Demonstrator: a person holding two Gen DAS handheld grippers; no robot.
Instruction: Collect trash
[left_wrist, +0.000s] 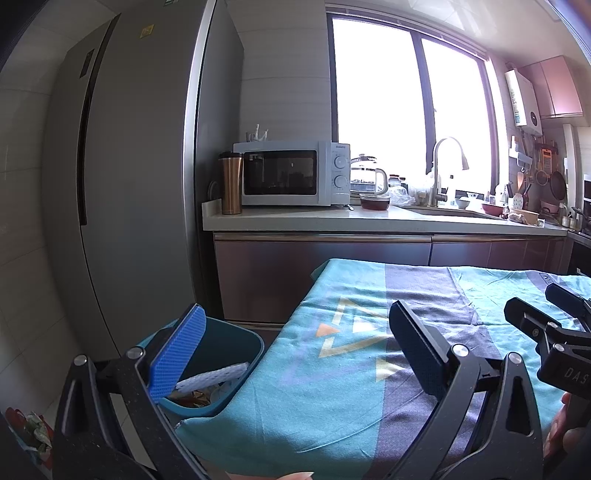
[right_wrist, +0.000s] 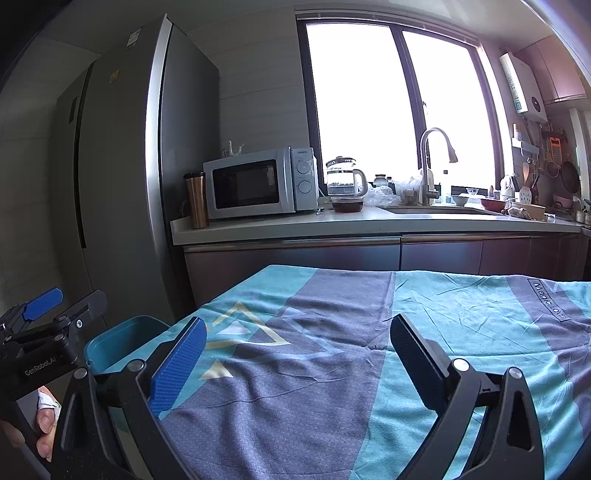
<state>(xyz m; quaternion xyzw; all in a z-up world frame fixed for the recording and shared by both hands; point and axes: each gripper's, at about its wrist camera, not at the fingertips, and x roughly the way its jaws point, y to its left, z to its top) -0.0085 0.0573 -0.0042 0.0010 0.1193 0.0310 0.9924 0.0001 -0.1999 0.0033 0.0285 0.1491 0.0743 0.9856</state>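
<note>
A blue trash bin stands on the floor at the table's left edge, with white mesh packaging and crumpled wrappers inside. My left gripper is open and empty, its left blue pad over the bin's rim and its right finger over the cloth. My right gripper is open and empty above the teal and grey tablecloth. In the right wrist view the bin shows at lower left, beside the other gripper. No trash lies on the visible cloth.
A tall grey fridge stands left of the bin. Behind the table runs a counter with a microwave, a copper tumbler, a glass kettle and a sink tap. A colourful item lies on the floor at lower left.
</note>
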